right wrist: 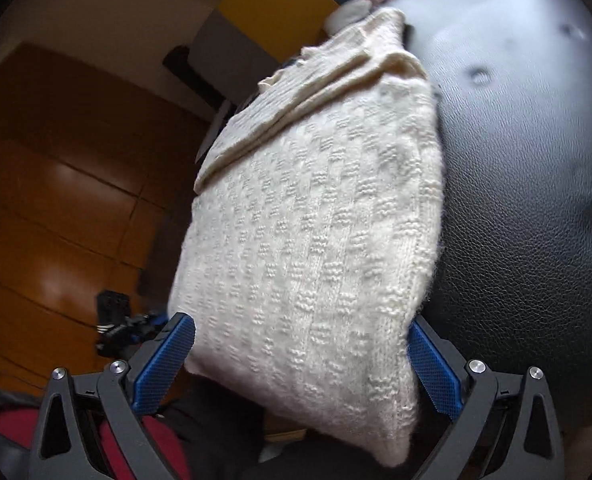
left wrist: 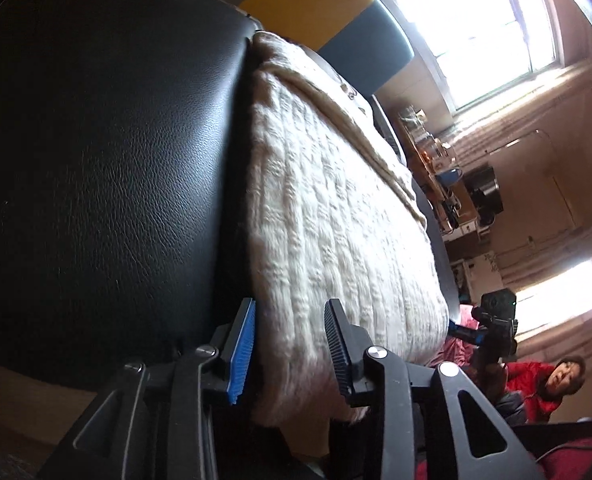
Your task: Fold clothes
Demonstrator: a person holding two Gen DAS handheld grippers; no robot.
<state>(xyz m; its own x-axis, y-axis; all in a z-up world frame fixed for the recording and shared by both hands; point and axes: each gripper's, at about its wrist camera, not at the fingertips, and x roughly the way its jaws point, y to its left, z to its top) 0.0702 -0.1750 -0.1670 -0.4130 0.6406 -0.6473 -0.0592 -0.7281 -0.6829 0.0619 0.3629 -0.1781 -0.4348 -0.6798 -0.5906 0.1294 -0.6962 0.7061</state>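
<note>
1. Your left gripper [left wrist: 290,344] is rolled sideways, jaws parted around the folded cream knit sweater [left wrist: 335,216]
2. Your right gripper [right wrist: 301,364] straddles its edge on the black leather seat [right wrist: 535,200], jaws spread

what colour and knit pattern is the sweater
Cream, with a textured checker-like knit; clearest in the right wrist view: sweater.

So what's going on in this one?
A person with two handheld grippers is folding a cream knit sweater on a black leather seat. The sweater already lies folded into a thick bundle. The left gripper and right gripper each straddle an edge of it, jaws apart, not clamped.
</note>
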